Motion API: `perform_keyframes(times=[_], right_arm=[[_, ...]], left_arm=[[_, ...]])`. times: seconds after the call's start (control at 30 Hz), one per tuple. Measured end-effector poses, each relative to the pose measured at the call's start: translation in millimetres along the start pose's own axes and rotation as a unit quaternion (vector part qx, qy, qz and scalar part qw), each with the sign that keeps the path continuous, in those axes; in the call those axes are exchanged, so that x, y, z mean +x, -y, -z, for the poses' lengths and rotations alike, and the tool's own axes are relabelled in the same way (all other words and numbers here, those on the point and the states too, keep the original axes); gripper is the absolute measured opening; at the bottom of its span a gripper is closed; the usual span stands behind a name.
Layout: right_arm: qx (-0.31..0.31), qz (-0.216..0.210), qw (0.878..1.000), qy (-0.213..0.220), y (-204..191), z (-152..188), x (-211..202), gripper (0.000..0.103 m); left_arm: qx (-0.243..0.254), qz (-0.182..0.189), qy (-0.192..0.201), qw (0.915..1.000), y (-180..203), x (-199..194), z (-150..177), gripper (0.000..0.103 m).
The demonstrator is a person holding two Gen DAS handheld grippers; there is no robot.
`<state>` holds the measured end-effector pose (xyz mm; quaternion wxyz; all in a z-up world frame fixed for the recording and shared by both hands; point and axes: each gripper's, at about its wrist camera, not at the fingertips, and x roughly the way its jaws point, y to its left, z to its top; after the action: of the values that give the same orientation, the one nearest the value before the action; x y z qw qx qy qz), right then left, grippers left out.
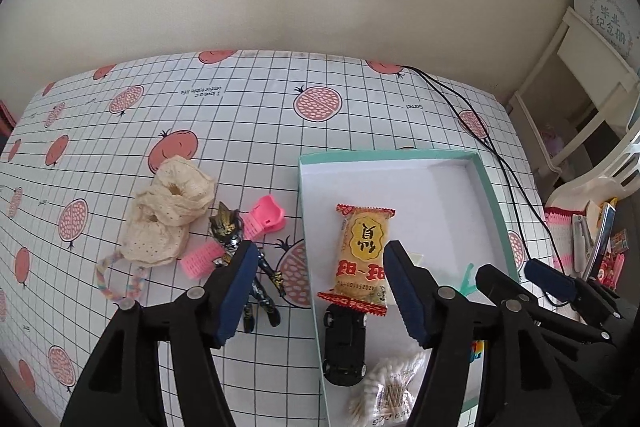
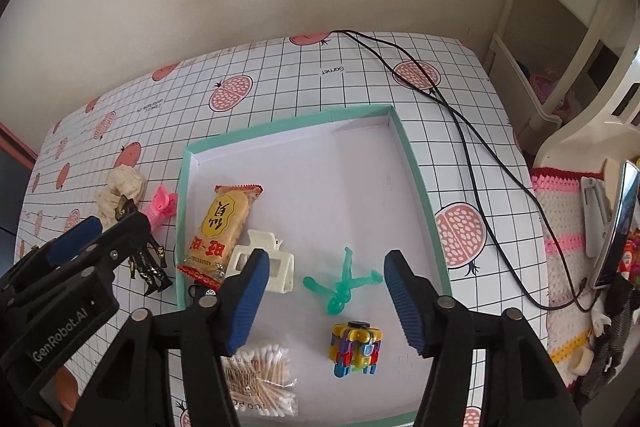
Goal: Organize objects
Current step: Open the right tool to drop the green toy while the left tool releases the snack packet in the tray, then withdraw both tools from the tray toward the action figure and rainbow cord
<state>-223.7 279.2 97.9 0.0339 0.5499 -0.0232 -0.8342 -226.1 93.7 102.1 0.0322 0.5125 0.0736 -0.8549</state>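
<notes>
Still outside the teal-rimmed tray (image 2: 416,163): a dark toy figure (image 1: 256,279), a pink hair clip (image 1: 264,217), a pink ridged roller (image 1: 200,259) just beside it, crumpled cream perforated cloth (image 1: 168,211), and a pastel braided loop (image 1: 120,283).

Already in the tray: orange snack packet (image 2: 220,231), black toy car (image 1: 344,343) partly under it, cream claw clip (image 2: 268,263), translucent green stretchy figure (image 2: 340,283), multicolour block toy (image 2: 356,347), bag of cotton swabs (image 2: 260,379).

Left gripper (image 1: 320,291): jaws spread wide, holding nothing, hovering over the tray's left wall, left pad above the figure.
Right gripper (image 2: 324,297): also wide open and empty, above the green figure.

Likely step: left gripper takes the toy figure. Advice — shift left, centre the jaws across the torso, not the thin limbs; hard glossy plastic may slip, so close square. Lift clear of the low cardboard wall before crossing. Set down in the bare white far half.

Cloth is soft and floppy; pinch a thick fold.
</notes>
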Motion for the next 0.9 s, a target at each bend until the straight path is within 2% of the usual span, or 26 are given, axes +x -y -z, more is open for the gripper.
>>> perform_keyframes(times=[0.2,0.23,0.27,0.3,0.47,0.6,0.9], right_arm=[[-0.003,-0.002,1.0,0.008,-3.3,0.9,-3.9,0.083],[-0.004,-0.002,1.0,0.009,-3.7,1.1,-3.7,0.085],[-0.005,-0.002,1.0,0.009,-4.3,1.1,-3.4,0.088],[-0.005,-0.002,1.0,0.009,-4.6,1.2,-3.1,0.092],[-0.007,0.001,1.0,0.012,-5.2,1.6,-1.7,0.103],[-0.015,0.011,1.0,0.014,-5.4,2.6,-0.2,0.103],[-0.016,0.013,1.0,0.014,-5.2,2.0,0.1,0.103]], left_arm=[[0.004,-0.04,-0.006,0.9992,-9.6,0.3,0.1,0.068],[0.003,-0.045,-0.007,0.9989,-11.2,1.2,0.2,0.07],[0.004,-0.049,-0.008,0.9988,-12.6,2.3,0.1,0.08],[0.004,-0.05,-0.008,0.9987,-13.8,2.9,0.1,0.083],[0.003,-0.055,-0.01,0.9984,-18.7,5.0,1.2,0.086],[0.002,-0.063,-0.014,0.9979,-20.2,8.5,2.3,0.089],[-0.004,-0.061,-0.02,0.9979,-23.3,11.5,3.4,0.089]])
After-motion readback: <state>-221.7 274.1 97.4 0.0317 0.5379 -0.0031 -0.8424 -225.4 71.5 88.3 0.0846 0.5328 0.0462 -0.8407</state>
